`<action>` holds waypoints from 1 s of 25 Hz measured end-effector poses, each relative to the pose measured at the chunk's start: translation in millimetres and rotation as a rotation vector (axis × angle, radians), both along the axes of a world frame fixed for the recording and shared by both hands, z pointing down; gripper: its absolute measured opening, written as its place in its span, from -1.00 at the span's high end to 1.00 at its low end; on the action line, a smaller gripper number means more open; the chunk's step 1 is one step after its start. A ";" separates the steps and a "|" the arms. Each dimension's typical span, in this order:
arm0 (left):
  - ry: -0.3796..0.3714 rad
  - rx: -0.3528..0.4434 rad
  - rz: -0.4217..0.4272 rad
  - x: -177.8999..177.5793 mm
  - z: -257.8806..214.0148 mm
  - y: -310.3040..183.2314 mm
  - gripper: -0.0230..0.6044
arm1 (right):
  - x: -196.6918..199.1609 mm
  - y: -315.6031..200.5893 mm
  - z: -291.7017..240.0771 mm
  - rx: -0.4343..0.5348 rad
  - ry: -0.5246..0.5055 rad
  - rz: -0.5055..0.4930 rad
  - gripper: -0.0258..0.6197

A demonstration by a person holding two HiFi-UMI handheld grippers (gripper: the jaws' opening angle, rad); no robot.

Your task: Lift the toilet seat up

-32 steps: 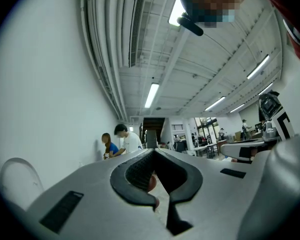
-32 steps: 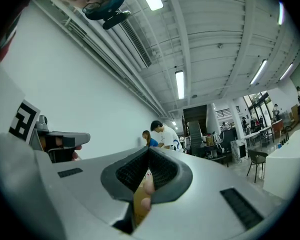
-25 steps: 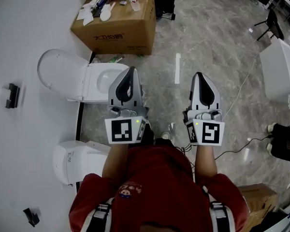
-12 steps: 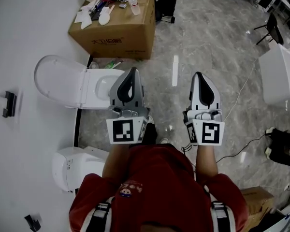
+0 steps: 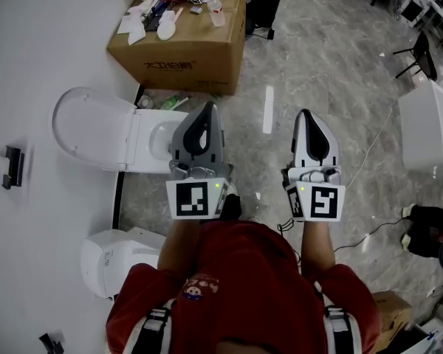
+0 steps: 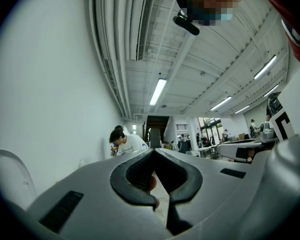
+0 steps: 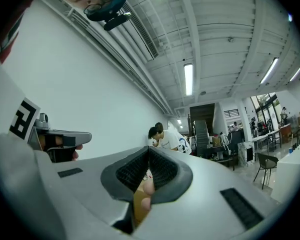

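Note:
In the head view a white toilet (image 5: 151, 135) stands against the white wall at the left, and its lid (image 5: 88, 127) is raised back toward the wall. I cannot make out the seat ring apart from the lid. My left gripper (image 5: 209, 109) is shut and empty. It is held level beside the bowl's right side, above the floor. My right gripper (image 5: 304, 115) is also shut and empty, farther right over the marble floor. In the left gripper view the jaws (image 6: 153, 151) meet, and the raised lid (image 6: 7, 179) shows at the lower left. The right gripper view shows closed jaws (image 7: 149, 150).
A cardboard box (image 5: 184, 39) with small items on top stands just beyond the toilet. A second white fixture (image 5: 118, 260) sits at the lower left, and a white unit (image 5: 428, 124) and a black chair (image 5: 421, 50) at the right. A cable (image 5: 369, 150) trails over the floor. People sit by the far wall.
The toilet and the floor marks have slid slightly down the head view as I and both grippers drift forward. Both grippers stay shut and side by side.

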State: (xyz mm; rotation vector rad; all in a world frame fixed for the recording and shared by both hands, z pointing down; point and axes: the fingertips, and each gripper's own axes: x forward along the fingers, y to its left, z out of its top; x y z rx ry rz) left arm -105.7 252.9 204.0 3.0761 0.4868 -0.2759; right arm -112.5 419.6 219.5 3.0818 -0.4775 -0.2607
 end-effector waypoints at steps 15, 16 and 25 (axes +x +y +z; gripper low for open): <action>0.006 -0.034 -0.053 58.3 -10.0 -83.6 0.89 | 65.6 -84.4 -20.2 -0.025 0.029 -0.056 0.88; 0.006 -0.034 -0.057 60.8 -10.2 -89.2 0.89 | 69.2 -90.1 -21.5 -0.025 0.031 -0.061 0.88; 0.019 -0.030 -0.113 76.9 -12.1 -131.9 0.89 | 92.6 -135.4 -27.6 -0.036 0.050 -0.122 0.88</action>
